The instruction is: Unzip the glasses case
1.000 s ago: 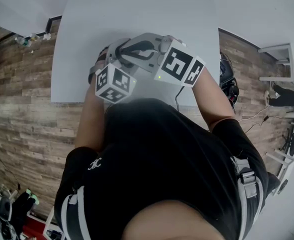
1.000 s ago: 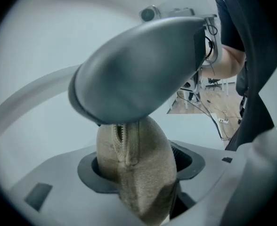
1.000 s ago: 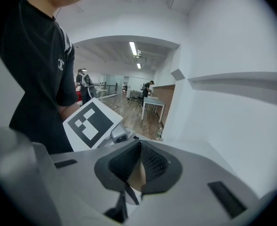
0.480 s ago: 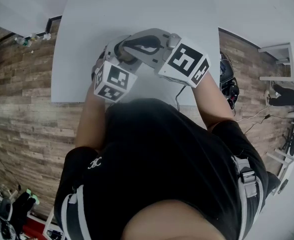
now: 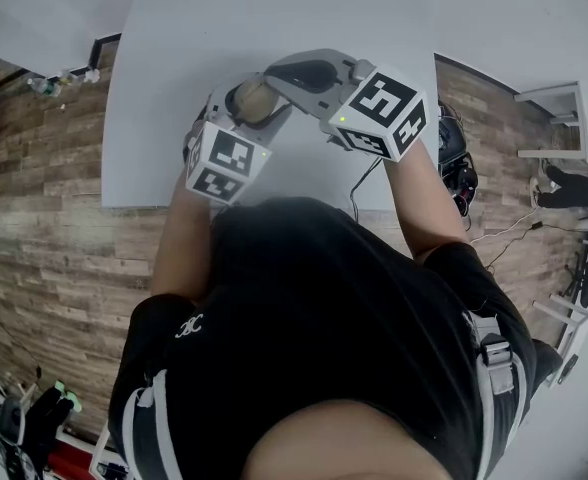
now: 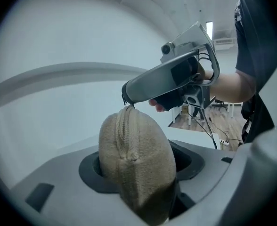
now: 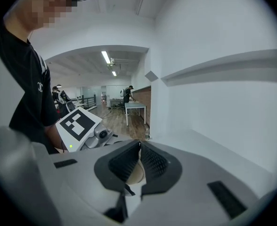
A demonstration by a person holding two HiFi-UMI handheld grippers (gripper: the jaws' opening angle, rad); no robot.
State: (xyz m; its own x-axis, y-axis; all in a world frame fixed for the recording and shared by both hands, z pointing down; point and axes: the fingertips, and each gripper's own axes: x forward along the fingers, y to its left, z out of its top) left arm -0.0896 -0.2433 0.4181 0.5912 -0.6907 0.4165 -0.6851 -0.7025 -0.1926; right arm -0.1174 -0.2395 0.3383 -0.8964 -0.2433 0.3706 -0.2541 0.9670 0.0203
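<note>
My left gripper (image 5: 242,108) is shut on a beige fabric glasses case (image 5: 257,98) and holds it up over the white table (image 5: 174,58). In the left gripper view the case (image 6: 134,159) fills the jaws, its zip running up the middle, closed along the stretch that shows. My right gripper (image 6: 127,101) meets the case's top end, its tip pinched at the zip pull (image 6: 128,107). In the right gripper view the jaws (image 7: 139,161) stand together, with a small dark tab (image 7: 127,190) and a bit of beige case (image 7: 136,172) behind them.
The table's near edge (image 5: 154,203) runs just in front of the person's body. Wood floor (image 5: 44,228) lies to the left. A cable and dark gear (image 5: 459,168) sit on the floor at the right, with white desks (image 5: 559,108) beyond.
The right gripper has shifted up and to the right in the head view and rolled. The left gripper has rolled a little, and the case's beige end now shows between the two.
</note>
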